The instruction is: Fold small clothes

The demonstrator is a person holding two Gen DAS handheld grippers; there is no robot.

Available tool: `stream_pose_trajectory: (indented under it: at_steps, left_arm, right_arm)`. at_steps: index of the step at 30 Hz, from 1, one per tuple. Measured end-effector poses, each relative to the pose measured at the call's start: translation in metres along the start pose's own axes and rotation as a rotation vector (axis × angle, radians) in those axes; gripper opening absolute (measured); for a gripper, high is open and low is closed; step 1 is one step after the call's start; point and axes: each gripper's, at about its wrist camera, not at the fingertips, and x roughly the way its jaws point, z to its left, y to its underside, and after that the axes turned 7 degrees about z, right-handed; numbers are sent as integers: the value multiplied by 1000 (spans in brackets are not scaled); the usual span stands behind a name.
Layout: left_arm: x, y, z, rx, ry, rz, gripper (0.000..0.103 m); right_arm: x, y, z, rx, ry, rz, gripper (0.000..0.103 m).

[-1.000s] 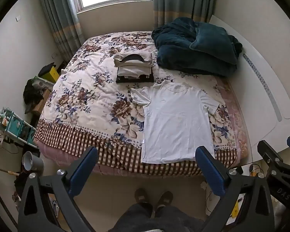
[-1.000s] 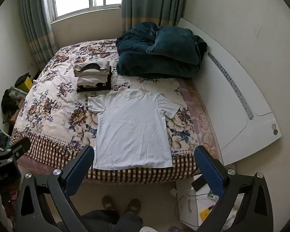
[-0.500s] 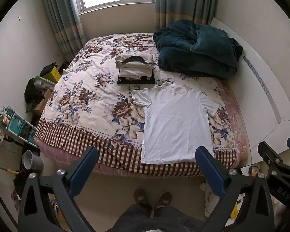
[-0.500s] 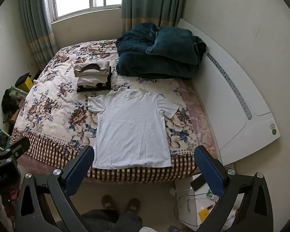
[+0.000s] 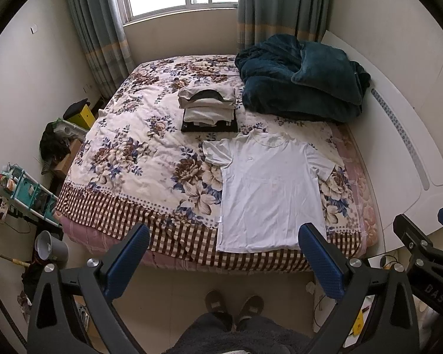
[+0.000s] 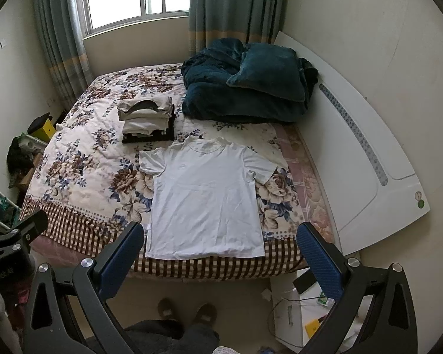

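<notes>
A white T-shirt (image 5: 268, 188) lies flat and spread out, collar away from me, near the front edge of the floral bed (image 5: 138, 159); it also shows in the right wrist view (image 6: 205, 197). A stack of folded clothes (image 5: 208, 109) sits behind it on the bed, also in the right wrist view (image 6: 147, 121). My left gripper (image 5: 224, 253) is open and empty, held above the floor in front of the bed. My right gripper (image 6: 220, 247) is open and empty too, at a similar height.
A dark teal blanket and pillow (image 5: 301, 79) are piled at the back right of the bed. A white headboard (image 6: 366, 159) runs along the right. Clutter and a shelf (image 5: 23, 188) stand on the left floor. My slippered feet (image 5: 233, 306) are on the floor.
Both views have shifted only slightly; the bed sits a little lower in the left wrist view. The T-shirt and the stack have not moved.
</notes>
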Motion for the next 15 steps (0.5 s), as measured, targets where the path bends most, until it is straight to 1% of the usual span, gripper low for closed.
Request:
stream_pose_trajectory:
  at_steps: [15]
  left_arm:
    - [-3,0,0,2,1,-8,103]
  right_arm:
    - [-5,-4,2,-5,-2,-6,103]
